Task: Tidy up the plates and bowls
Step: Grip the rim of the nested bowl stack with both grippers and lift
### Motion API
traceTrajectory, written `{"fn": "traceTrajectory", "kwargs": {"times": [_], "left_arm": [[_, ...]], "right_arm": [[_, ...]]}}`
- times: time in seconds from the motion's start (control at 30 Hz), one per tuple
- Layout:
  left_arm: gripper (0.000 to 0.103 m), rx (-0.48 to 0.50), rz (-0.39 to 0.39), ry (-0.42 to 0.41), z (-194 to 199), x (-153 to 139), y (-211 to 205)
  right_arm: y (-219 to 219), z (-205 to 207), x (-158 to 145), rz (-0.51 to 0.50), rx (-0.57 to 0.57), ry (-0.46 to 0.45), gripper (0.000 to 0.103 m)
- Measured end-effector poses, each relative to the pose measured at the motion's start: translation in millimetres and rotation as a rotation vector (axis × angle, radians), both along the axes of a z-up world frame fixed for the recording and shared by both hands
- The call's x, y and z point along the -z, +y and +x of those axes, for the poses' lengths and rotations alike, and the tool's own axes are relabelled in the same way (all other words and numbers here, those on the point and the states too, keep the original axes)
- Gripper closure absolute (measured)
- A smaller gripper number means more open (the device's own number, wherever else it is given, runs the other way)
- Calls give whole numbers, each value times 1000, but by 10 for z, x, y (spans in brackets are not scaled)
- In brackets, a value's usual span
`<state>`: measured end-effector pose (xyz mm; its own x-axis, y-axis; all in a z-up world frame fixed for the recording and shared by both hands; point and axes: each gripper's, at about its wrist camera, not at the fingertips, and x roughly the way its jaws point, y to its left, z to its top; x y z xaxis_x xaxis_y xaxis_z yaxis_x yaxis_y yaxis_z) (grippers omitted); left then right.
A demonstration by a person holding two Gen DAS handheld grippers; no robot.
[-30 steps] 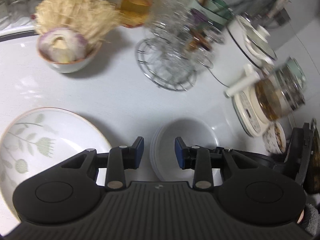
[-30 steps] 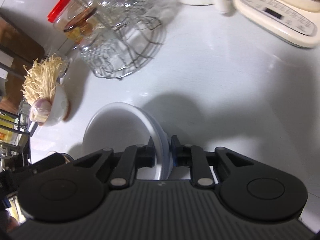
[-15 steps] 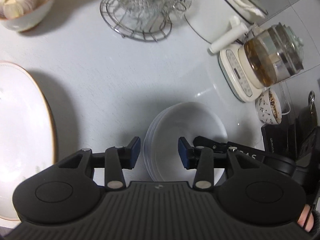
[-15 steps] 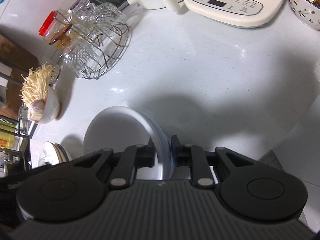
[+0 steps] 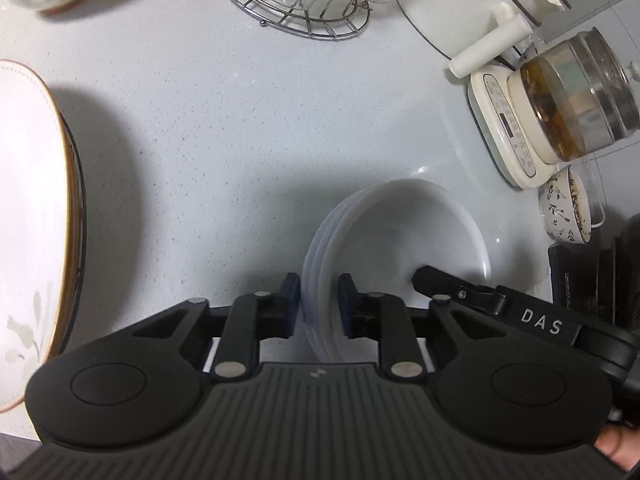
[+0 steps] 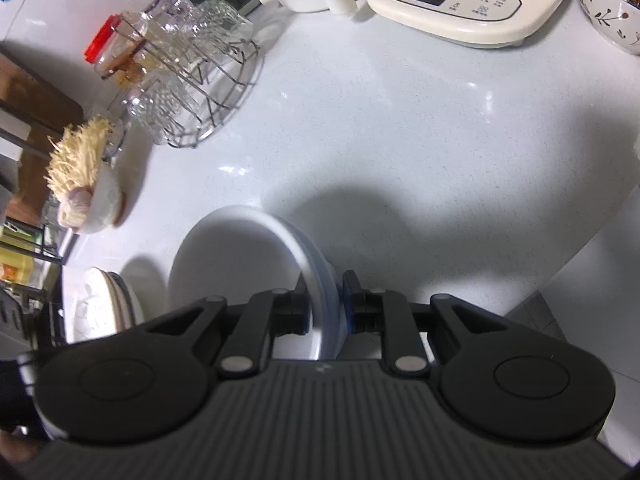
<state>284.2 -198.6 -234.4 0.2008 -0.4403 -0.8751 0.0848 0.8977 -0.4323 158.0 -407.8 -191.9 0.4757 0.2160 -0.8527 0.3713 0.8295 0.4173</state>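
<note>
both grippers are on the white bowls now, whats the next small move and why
Probably lift the stack of white bowls straight up with both hands. The left gripper has just closed its jaws over one rim and the right gripper clamps the opposite rim, so the stack looks held on both sides.

White stacked bowls point(image 5: 400, 236); speckled pale grey counter point(image 5: 224, 128); white plate point(image 5: 28, 216), gold-brown rim, apparently pale leaf motif; cream kettle base point(image 6: 460, 8); red-lidded jar point(image 6: 105, 46).
</note>
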Motion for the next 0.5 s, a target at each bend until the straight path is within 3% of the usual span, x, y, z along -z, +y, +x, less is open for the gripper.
{"fn": "traceTrajectory", "kwargs": {"times": [0.5], "left_arm": [[84, -12, -8, -34, -195, -210, 20]], "right_arm": [[2, -158, -149, -7, -35, -48, 84]]}}
